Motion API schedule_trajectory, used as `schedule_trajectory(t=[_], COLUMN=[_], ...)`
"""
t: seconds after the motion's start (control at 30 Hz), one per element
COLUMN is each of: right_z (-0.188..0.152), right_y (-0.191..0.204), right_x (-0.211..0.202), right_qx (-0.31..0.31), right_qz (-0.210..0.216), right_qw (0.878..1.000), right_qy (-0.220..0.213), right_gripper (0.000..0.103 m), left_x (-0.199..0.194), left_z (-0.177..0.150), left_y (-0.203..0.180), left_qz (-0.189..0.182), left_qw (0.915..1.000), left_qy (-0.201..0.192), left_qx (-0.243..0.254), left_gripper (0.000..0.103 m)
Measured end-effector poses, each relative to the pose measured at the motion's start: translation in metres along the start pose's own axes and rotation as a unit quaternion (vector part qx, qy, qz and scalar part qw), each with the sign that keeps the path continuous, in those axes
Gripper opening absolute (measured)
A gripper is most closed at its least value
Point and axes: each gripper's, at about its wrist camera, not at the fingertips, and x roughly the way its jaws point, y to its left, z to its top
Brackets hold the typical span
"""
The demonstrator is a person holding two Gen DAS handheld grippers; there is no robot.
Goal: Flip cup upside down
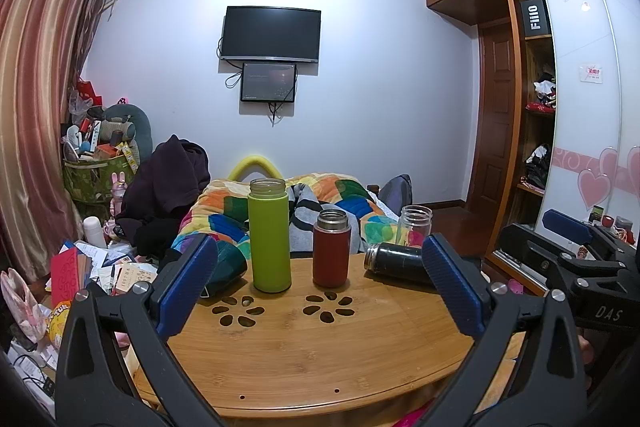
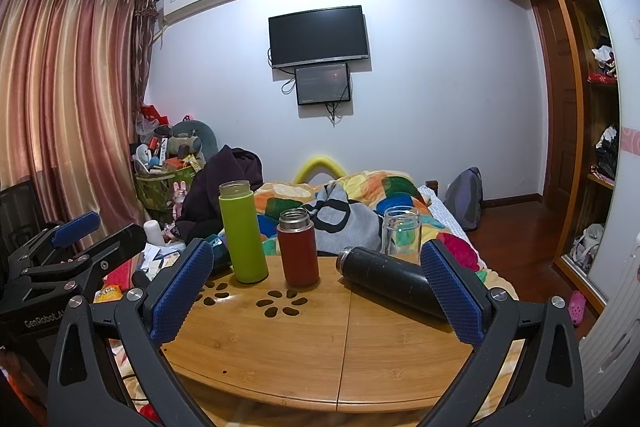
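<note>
Several lidless cups stand on a round bamboo table (image 1: 320,347) (image 2: 320,339). A tall green cup (image 1: 269,237) (image 2: 243,233) and a shorter red cup (image 1: 331,249) (image 2: 298,249) stand upright. A clear glass cup (image 1: 415,227) (image 2: 400,231) stands upright at the far right edge. A black cup (image 1: 396,261) (image 2: 388,279) lies on its side, mouth to the left. My left gripper (image 1: 320,287) is open and empty above the near table. My right gripper (image 2: 316,291) is open and empty, its right finger in front of the black cup's base.
A bed with a colourful quilt (image 1: 340,195) lies behind the table. Piled clutter and a basket (image 1: 96,163) stand at left by the curtain. A wardrobe (image 1: 532,107) is at right. The table has flower-shaped cut-outs (image 1: 328,305).
</note>
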Motion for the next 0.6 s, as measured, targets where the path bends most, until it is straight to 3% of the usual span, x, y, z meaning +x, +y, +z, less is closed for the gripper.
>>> schedule_trajectory(t=[0.6], right_z=[-0.0002], right_y=[-0.0004], right_x=[0.0016], right_qx=[0.002], right_qz=[0.002], right_qw=[1.0], right_qy=[0.0], right_gripper=[0.103], left_x=[-0.0005], left_z=[-0.0012], left_y=[0.0025], left_qz=[0.002], left_qw=[1.0], left_qy=[0.001], left_qx=[0.0], left_gripper=[0.103])
